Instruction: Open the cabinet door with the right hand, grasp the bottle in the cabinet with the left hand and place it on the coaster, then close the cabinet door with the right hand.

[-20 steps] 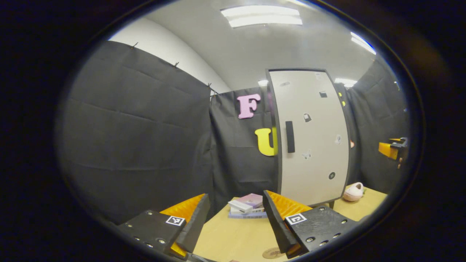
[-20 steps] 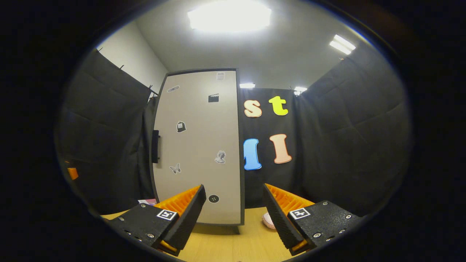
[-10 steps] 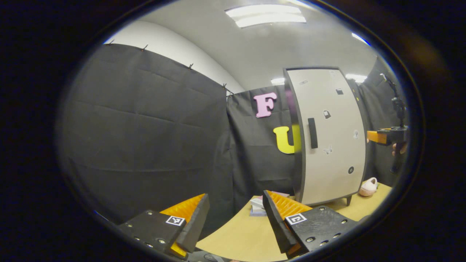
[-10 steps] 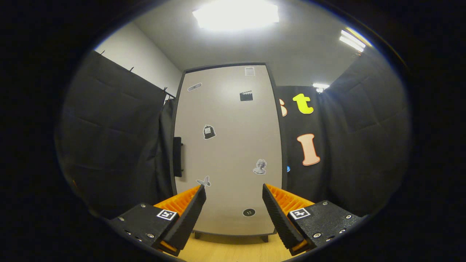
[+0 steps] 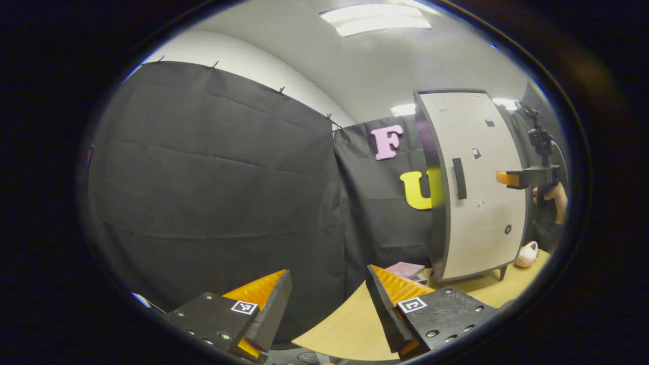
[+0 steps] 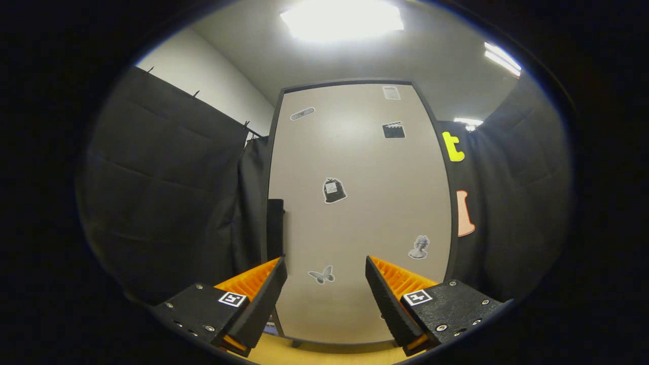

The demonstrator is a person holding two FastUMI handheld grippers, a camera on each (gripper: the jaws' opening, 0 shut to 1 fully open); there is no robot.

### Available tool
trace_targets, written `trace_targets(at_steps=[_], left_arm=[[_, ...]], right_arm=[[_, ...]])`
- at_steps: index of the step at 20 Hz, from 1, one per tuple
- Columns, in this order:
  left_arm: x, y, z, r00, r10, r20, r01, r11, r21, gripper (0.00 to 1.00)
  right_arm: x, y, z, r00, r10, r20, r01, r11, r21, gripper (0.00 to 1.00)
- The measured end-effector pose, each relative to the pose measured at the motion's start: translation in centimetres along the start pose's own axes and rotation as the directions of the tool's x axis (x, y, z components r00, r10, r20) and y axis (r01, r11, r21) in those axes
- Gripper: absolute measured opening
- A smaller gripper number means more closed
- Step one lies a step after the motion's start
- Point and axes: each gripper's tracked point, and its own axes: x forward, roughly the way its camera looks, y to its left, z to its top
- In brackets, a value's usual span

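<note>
A tall pale cabinet (image 5: 481, 187) with a dark frame stands on the wooden table, its door (image 6: 355, 213) shut and dotted with small stickers. A dark vertical handle (image 5: 459, 178) sits near the door's left edge, and the right gripper view has that handle (image 6: 275, 228) low on the left. My right gripper (image 6: 324, 284) is open, close in front of the door and a little right of the handle. In the left gripper view that gripper (image 5: 512, 178) hangs before the door, held by a hand (image 5: 555, 195). My left gripper (image 5: 327, 299) is open over the table's near edge, holding nothing. The bottle is hidden.
A stack of books (image 5: 405, 269) lies on the table (image 5: 345, 329) left of the cabinet. A small pink object (image 5: 527, 253) rests to the cabinet's right. Black cloth walls close in the booth on all sides.
My right gripper has moved closer to the cabinet door, which now looms larger. The left gripper has swung left, so the cabinet has slid toward the right of its view.
</note>
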Motion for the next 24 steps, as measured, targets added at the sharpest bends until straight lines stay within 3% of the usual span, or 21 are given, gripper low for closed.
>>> trace_targets(at_steps=[1, 3, 4, 5, 6, 8, 9, 10, 13, 17, 22, 24], left_arm=[[0.0, 0.5, -0.2, 1.000, 0.008, -0.003, -0.008, 1.000, -0.002, 0.89], [0.0, 1.4, -0.6, 1.000, 0.020, -0.008, -0.020, 1.000, -0.006, 0.84], [0.1, 1.8, -0.8, 1.000, 0.025, -0.010, -0.025, 1.000, -0.006, 0.89], [0.1, 2.4, -1.0, 0.999, 0.032, -0.013, -0.032, 0.999, -0.004, 0.84], [0.2, 2.9, -1.2, 0.999, 0.040, -0.018, -0.040, 0.999, -0.004, 0.89], [0.2, 3.7, -1.4, 0.998, 0.053, -0.025, -0.054, 0.998, -0.014, 0.84], [0.1, 4.0, -1.8, 0.998, 0.061, -0.029, -0.061, 0.998, -0.019, 0.89], [0.1, 4.4, -2.0, 0.997, 0.068, -0.032, -0.069, 0.997, -0.022, 0.84], [-0.1, 5.5, -2.2, 0.996, 0.086, -0.032, -0.087, 0.996, -0.021, 0.84], [-0.2, 6.1, -2.3, 0.994, 0.101, -0.036, -0.102, 0.994, -0.029, 0.84], [0.2, 6.5, -2.5, 0.994, 0.105, -0.033, -0.106, 0.994, -0.024, 0.84], [0.2, 6.6, -2.4, 0.994, 0.106, -0.027, -0.106, 0.994, -0.026, 0.80]], right_arm=[[0.9, 0.8, 0.1, 1.000, 0.010, -0.004, -0.010, 1.000, 0.003, 0.96], [2.3, 2.1, 0.8, 1.000, 0.019, 0.005, -0.020, 1.000, 0.002, 0.96], [3.1, 2.7, 1.0, 1.000, 0.022, 0.010, -0.022, 1.000, -0.002, 0.96], [3.9, 3.3, 1.2, 1.000, 0.027, 0.007, -0.027, 1.000, -0.005, 0.96], [4.6, 4.0, 1.3, 0.999, 0.034, 0.004, -0.034, 0.999, -0.009, 0.96], [6.0, 5.1, 1.0, 0.999, 0.045, -0.024, -0.045, 0.999, -0.018, 0.96], [6.8, 5.7, 0.7, 0.998, 0.050, -0.040, -0.051, 0.999, -0.019, 0.96], [7.4, 6.1, 0.4, 0.997, 0.053, -0.054, -0.054, 0.998, -0.019, 0.96], [8.8, 7.1, 0.2, 0.997, 0.047, -0.068, -0.049, 0.998, -0.028, 0.92], [11.0, 7.8, -0.1, 0.995, 0.024, -0.094, -0.029, 0.998, -0.049, 0.80], [13.2, 7.5, -2.4, 0.976, -0.047, -0.214, 0.037, 0.998, -0.048, 0.50], [13.7, 7.2, -2.7, 0.970, -0.062, -0.234, 0.055, 0.998, -0.038, 0.43]])
